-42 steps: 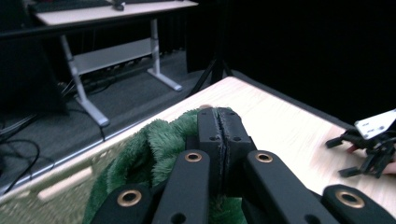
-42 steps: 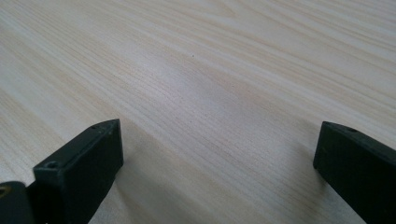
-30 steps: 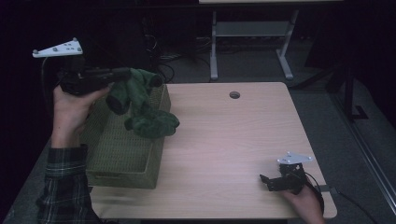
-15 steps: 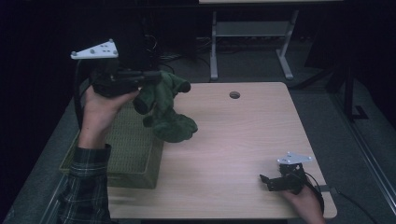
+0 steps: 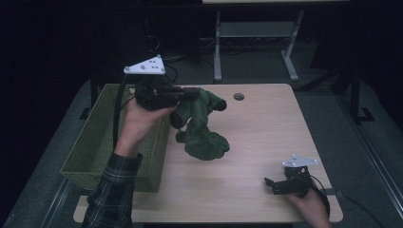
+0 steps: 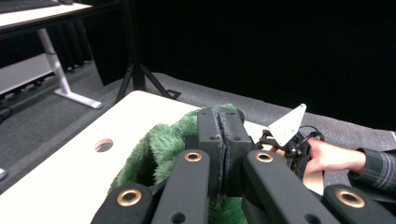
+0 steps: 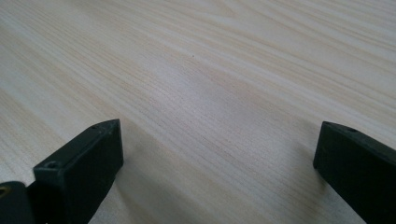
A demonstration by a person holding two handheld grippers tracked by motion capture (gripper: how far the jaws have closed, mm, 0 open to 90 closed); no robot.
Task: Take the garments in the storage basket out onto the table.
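Since the earlier frames, the green plush toy (image 5: 202,124) has been carried out from over the woven basket (image 5: 90,142) to above the wooden table (image 5: 266,128), its lower end now touching or nearly touching the tabletop just beside the basket. It is held by the left gripper (image 5: 187,94), whose jaws are pressed together on a pinch of green fur, as seen in the left gripper view (image 6: 223,154). The right gripper (image 5: 272,184) is rested near the table's right front corner, its jaws spread wide with nothing between them.
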